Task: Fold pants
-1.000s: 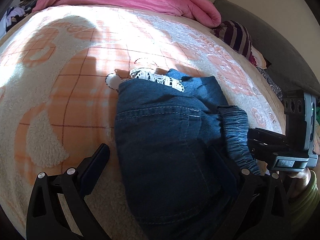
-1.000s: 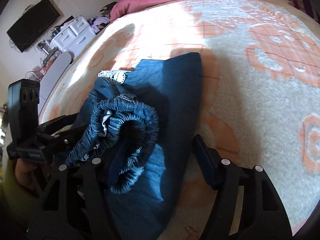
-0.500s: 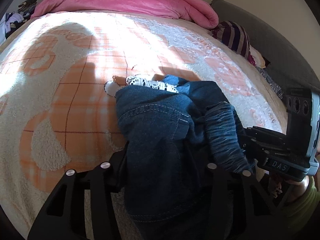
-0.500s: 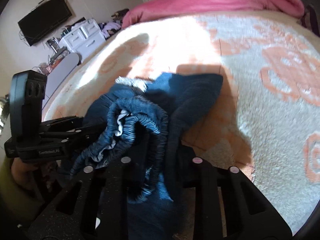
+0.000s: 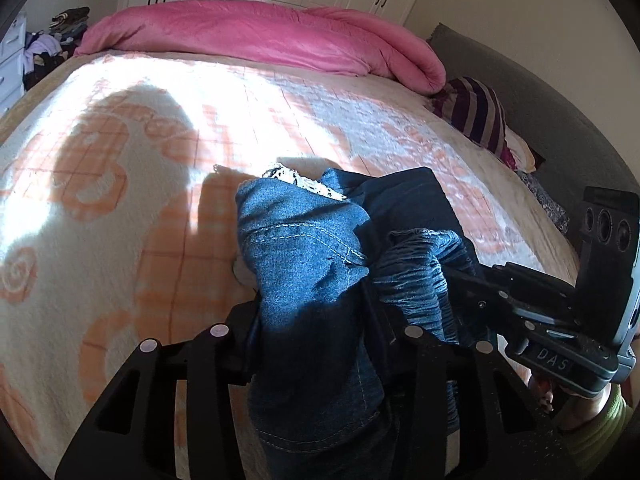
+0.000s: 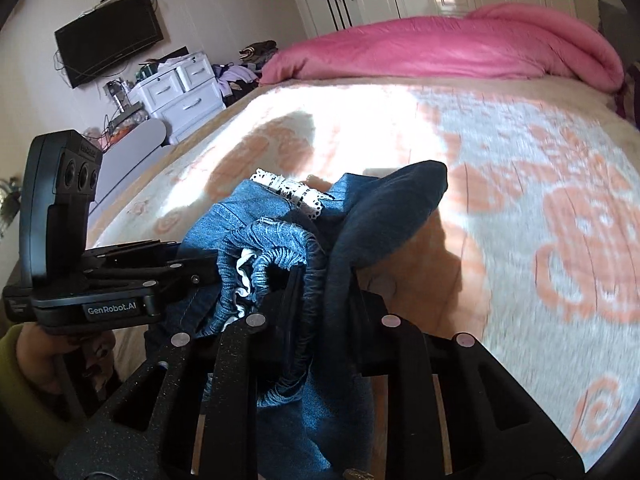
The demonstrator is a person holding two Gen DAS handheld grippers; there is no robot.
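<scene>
Dresser [image 6: 182, 96]: white, far left beside the bed, clothes heaped next to it.
TV [image 6: 108, 38]: dark, on the wall above the dresser.
Blanket [image 5: 132, 208]: cream with orange pattern, covers the bed, part sunlit, part in shadow.
Left gripper [image 5: 310, 344]: fingers clamped on the pants; fingertips buried in denim.
Pants [image 5: 320, 264]: blue denim, bunched and partly folded, near the front edge of the blanket, between the two tools. White lace trim [image 5: 304, 180] shows at the far end; gathered waistband [image 6: 280, 264] faces the right tool.
Right gripper [image 6: 320, 312]: fingers closed on the waistband and a dark fold of the pants.
Duvet [image 5: 260, 36]: pink, rolled along the far edge of the bed.
Striped cloth [image 5: 476, 114]: purple and tan, far right by the grey headboard [image 5: 552, 92].
Hidden: lower part of the pants, cut off by the frame edge and the gripper bodies; both hands mostly out of view.
</scene>
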